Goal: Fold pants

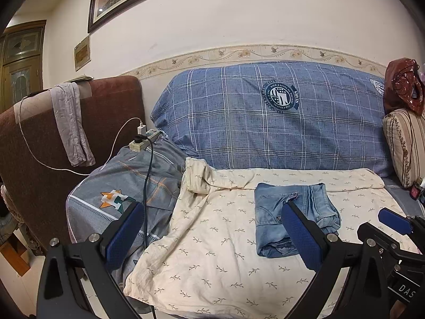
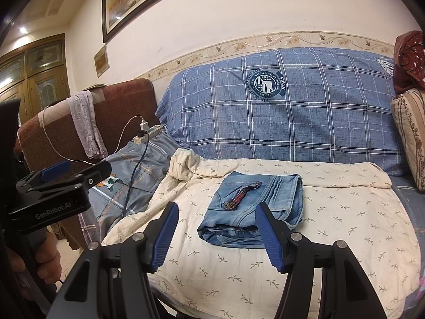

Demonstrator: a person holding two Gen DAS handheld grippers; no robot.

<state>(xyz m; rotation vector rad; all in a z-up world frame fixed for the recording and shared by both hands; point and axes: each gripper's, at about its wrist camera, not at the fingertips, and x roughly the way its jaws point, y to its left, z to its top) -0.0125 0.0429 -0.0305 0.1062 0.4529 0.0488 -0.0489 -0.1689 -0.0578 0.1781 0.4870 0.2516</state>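
While the jeans lie folded on the cream sheet, both the left gripper and right gripper gape empty (folding looks finished); next, probably just tidying.

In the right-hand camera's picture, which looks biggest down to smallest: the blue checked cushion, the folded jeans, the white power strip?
1. Blue checked cushion, by far the largest.
2. Folded jeans, though they lie nearer the camera, which flatters them.
3. White power strip, small and farther back.
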